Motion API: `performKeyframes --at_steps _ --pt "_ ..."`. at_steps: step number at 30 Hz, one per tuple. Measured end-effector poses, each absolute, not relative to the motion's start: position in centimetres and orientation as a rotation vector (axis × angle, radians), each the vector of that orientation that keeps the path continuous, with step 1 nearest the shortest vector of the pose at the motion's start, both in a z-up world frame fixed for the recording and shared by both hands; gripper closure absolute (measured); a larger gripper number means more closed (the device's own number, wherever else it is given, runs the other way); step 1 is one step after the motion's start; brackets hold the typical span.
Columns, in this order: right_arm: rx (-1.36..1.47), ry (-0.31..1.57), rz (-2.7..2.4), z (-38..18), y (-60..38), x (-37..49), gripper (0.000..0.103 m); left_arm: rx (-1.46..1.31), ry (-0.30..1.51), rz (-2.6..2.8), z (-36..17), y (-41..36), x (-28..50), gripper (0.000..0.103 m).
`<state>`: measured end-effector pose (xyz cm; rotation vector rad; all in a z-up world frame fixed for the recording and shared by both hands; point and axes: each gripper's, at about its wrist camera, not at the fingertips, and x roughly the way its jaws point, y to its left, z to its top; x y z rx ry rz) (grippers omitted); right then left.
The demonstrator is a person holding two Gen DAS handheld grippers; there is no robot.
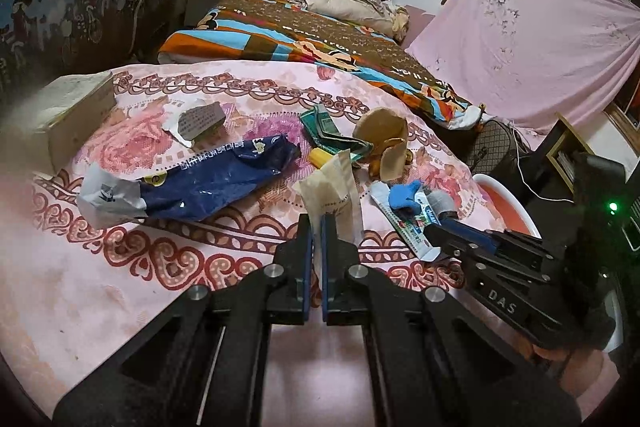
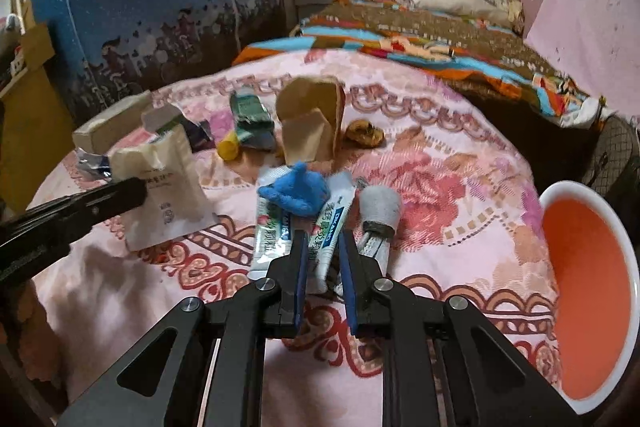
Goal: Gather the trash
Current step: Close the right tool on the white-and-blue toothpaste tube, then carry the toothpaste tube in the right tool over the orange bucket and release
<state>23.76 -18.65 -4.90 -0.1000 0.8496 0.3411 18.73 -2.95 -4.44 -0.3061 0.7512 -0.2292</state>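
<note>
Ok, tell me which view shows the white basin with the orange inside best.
The right wrist view: the round white basin with the orange inside shows most of its rim and interior at the bed's edge. The left wrist view catches only a sliver behind the right claw.

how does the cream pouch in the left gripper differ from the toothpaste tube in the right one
The cream pouch is flat, wide and plain with small print; the toothpaste tube is narrow, white with green and blue print. The pouch stands lifted off the cloth in the left gripper; the tube lies low, with the right gripper closed on it. Both are held.
</note>
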Motion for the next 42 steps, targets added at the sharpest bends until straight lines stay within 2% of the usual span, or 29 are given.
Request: performKeyframes --at_steps 5,16,26,31,42 --pt "-0.062 0.877 0.346 -5.2 -19.1 23.9 0.084 -0.308 0.754 -0.230 -4.5 -3.0 18.6 0.103" --pt "-0.173 0.895 0.303 -5.6 -17.3 24.2 0.079 -0.308 0.765 -0.231 -4.7 -3.0 18.7 0.103" --pt "-0.168 0.850 0.268 -5.2 -17.5 23.0 0.087 -0.267 0.692 -0.232 -3.6 -3.4 17.5 0.103" --pt "-0.106 0.741 0.280 -3.8 -18.8 20.7 0.087 -0.227 0.613 -0.229 -2.5 -3.9 16.4 0.103" --pt "-0.037 0.316 0.228 3.0 -22.4 14.5 0.087 -0.121 0.359 -0.341 1.7 -8.3 14.2 0.103"
